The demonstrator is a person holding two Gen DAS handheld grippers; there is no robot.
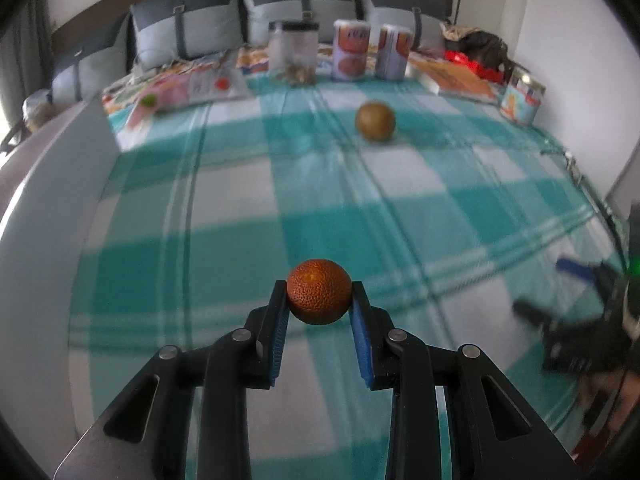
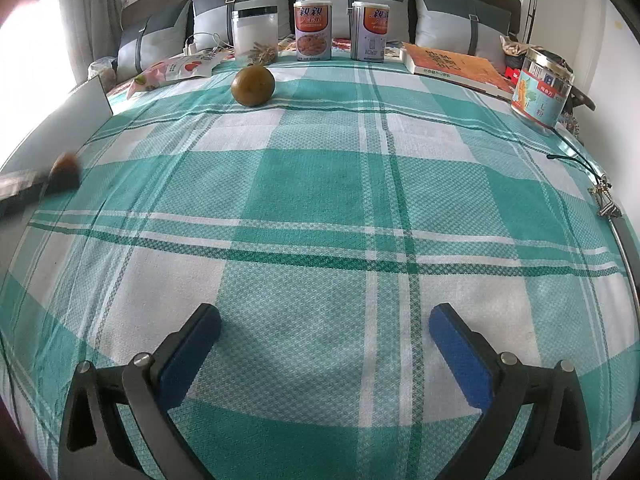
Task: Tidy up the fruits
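orange fruit (image 1: 319,297) pinched in left gripper (image 1: 319,300).

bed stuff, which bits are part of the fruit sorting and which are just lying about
Part of the job:
- orange fruit, gripped in the left tongs
- brown-green fruit, loose on the plaid sheet
- right tongs, open and empty

Just lying about:
- two printed cans
- clear jar
- orange book
- snack packets
- labelled tin
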